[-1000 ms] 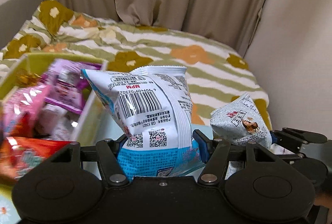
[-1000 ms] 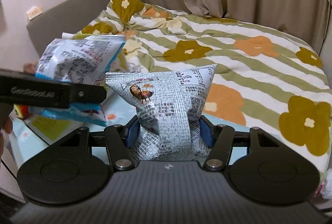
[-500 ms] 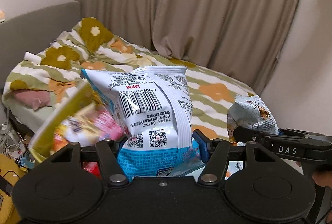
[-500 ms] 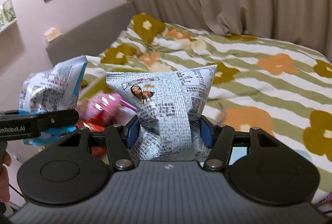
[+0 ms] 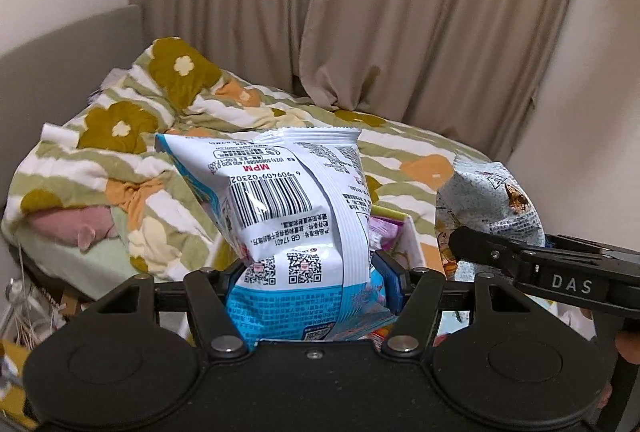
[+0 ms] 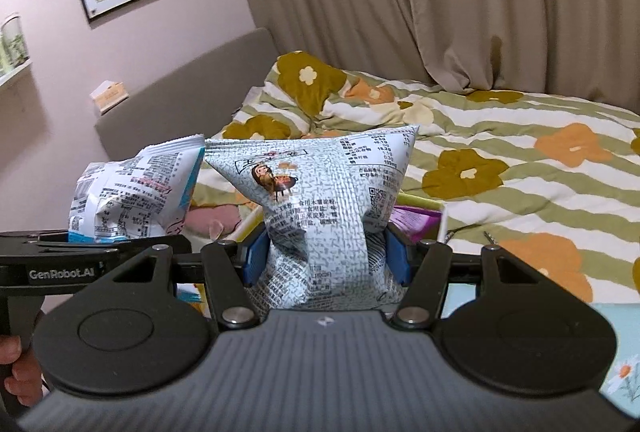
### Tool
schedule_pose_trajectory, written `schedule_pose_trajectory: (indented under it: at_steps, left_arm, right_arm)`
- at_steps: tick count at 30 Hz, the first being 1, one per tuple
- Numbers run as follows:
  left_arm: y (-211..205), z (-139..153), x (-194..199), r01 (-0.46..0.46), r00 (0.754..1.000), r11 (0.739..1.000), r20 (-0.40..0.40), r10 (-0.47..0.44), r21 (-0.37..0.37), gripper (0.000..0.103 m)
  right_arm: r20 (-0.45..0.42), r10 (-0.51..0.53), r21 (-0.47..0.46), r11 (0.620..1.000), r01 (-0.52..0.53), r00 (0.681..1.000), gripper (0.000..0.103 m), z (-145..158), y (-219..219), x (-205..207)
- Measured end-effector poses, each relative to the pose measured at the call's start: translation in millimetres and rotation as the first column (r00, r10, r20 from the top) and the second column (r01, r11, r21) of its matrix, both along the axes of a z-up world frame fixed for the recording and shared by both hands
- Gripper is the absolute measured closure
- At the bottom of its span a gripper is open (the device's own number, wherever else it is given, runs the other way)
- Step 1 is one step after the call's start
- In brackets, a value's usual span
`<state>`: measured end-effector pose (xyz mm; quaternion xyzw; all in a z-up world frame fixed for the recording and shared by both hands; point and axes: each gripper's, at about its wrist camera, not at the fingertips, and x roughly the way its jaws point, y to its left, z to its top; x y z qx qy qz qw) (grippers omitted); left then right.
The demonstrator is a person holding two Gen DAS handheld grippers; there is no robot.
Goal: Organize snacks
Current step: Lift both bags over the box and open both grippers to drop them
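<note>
Upright, puffy blue-and-white snack bag (image 5: 288, 216)

Right gripper (image 6: 326, 260) is squeezing a grey snack bag (image 6: 320, 199); blue-white bag (image 6: 136, 191) is hanging just left of it.

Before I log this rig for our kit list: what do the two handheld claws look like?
Both are matte black plastic with blue pads and silver pivot screws. The left claw has a smooth black body and, seen side-on, white "GenRobot.AI" lettering. The right claw has a ribbed grey body and reads "DAS" on its side.
</note>
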<state>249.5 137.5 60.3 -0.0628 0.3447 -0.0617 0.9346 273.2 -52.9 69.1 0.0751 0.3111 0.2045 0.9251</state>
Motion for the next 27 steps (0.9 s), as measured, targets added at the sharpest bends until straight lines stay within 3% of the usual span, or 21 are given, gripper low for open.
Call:
schedule_pose_trajectory:
  at_steps: [7, 12, 14, 16, 18, 23, 27]
  left_arm:
    - [24, -20, 57, 0.159, 0.984, 0.987, -0.078, -0.161, -0.023, 0.035]
    - [27, -44, 94, 0.22, 0.962, 0.972, -0.148, -0.23, -0.077, 0.035]
    - [27, -52, 104, 0.222, 0.957, 0.97, -0.171, -0.236, -0.096, 0.035]
    - [28, -60, 112, 0.218, 0.951, 0.969, -0.198, -0.237, -0.115, 0.028]
    - [29, -66, 116, 0.211, 0.945, 0.969, -0.225, -0.236, -0.128, 0.007]
    - [34, -66, 106, 0.168, 0.954, 0.981, -0.235, -0.187, -0.098, 0.005]
    - [44, -57, 94, 0.13, 0.969, 0.988, -0.199, -0.145, -0.085, 0.005]
  right_arm:
    - [-0.02, -0.144, -0.033, 0.989, 0.143, 0.989, 0.029, -3, 36, 15]
    - [-0.057, -0.247, -0.061, 0.968, 0.243, 0.967, 0.029, -13, 38, 22]
    - [-0.075, -0.279, -0.068, 0.959, 0.275, 0.957, 0.029, -17, 36, 26]
    - [-0.092, -0.298, -0.072, 0.954, 0.292, 0.95, 0.029, -21, 34, 29]
    - [-0.102, -0.308, -0.077, 0.951, 0.301, 0.946, 0.029, -24, 33, 33]
    - [-0.116, -0.295, -0.075, 0.955, 0.288, 0.948, 0.029, -30, 32, 40]
    - [-0.114, -0.275, -0.084, 0.96, 0.266, 0.955, 0.029, -30, 35, 45]
